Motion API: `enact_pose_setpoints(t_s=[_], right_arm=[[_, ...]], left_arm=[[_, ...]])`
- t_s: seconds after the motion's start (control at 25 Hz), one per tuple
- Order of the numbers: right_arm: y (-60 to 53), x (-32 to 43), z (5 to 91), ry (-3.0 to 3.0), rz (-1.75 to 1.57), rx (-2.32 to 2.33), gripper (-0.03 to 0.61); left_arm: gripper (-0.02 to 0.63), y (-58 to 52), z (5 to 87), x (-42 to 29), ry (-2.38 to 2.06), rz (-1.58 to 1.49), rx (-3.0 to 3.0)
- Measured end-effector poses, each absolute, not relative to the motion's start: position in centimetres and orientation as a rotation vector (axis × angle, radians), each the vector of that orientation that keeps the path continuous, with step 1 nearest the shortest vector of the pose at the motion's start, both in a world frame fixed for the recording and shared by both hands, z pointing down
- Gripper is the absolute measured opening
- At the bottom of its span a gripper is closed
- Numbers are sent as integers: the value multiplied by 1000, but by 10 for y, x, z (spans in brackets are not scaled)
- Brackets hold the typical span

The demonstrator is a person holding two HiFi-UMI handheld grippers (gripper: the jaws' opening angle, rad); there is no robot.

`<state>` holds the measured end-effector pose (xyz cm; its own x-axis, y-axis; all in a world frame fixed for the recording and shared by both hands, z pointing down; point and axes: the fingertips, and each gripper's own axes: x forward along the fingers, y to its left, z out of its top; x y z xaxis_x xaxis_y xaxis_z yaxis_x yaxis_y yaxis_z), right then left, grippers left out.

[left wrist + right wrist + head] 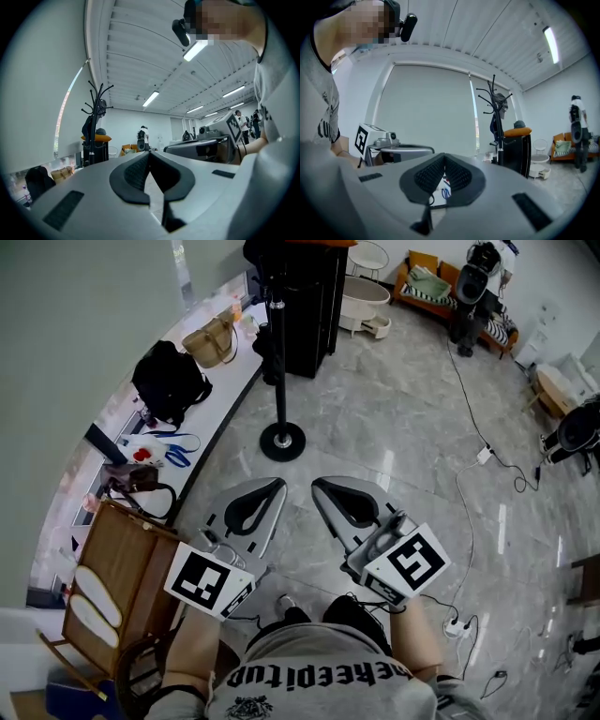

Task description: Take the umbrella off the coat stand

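The task is judged to be at its very start, in the approach: nothing has been taken hold of yet. The left tongs [280, 483] and the right tongs [318, 485] are held level, side by side, in front of the person. In the left gripper view the left tongs [149, 153] are seen closed tip to tip with nothing between them. The right tongs [443, 155] are likewise closed and empty.

The black, slender coat stand [277, 371] on its round base is seen ahead of both tongs, well apart from them. It stands on the grey marble floor [403, 418], just beside the long white table [228, 407]. Its branching hooks [99, 92] are made out in both gripper views, with dark items hung below them. The umbrella cannot be singled out with certainty. It is taken to be the narrow dark piece [493, 124] hanging against the pole, just under the hooks, also seen from the left tongs [88, 127]. In the head view the top of the stand is cut off, so the umbrella is not shown there.

For the next move, the stand would have to be approached and one pair of tongs raised to hook height and opened. The jaws would then be closed round the umbrella. It would have to be lifted clear of its hook before it is drawn away, so that the light stand is not pulled over.
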<state>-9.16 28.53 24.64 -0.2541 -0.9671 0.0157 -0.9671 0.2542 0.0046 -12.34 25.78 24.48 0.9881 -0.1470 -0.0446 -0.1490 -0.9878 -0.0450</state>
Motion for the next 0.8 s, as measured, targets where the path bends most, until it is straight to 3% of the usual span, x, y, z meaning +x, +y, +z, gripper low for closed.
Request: enact_pose_setpoints(t_s=[0.68,0.8], right_arm=[[245,-72,251,-2456,-11,1923,14],[232,-65,252,-2483,-11,1874,37]], left_arm=[[15,204,250,-121,345,91,-3109],[15,193,247,-111,368,100,-3104]])
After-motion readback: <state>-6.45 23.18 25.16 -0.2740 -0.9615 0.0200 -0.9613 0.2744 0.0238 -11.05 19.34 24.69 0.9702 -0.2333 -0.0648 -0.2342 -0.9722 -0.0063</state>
